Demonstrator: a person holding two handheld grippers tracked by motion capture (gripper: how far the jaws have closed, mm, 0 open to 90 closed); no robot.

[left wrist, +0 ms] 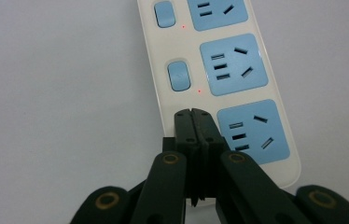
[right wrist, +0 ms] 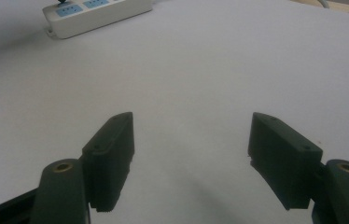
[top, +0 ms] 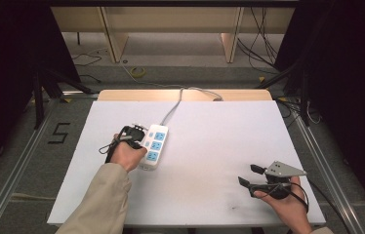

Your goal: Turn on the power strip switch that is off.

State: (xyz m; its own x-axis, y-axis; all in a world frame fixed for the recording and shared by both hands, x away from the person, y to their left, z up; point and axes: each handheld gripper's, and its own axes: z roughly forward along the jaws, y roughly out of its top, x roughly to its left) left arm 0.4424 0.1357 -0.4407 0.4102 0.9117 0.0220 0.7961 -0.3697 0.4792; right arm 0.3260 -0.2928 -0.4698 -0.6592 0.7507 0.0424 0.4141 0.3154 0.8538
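At nine o'clock on the worktop [top: 210,146] lies one white power strip [top: 154,146]; the left claw [left wrist: 194,113], closed and empty, presses its nearest switch, seemingly the last, since two switches beyond show lit dots. Three sockets, three switches. At four o'clock the right claw [top: 247,174] waits open, empty.

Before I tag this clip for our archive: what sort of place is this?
Probably a lab recording station, not a home. A white table sits inside a metal rail frame with black curtains at the sides, cables trail across the floor, and a power strip lies on the table.
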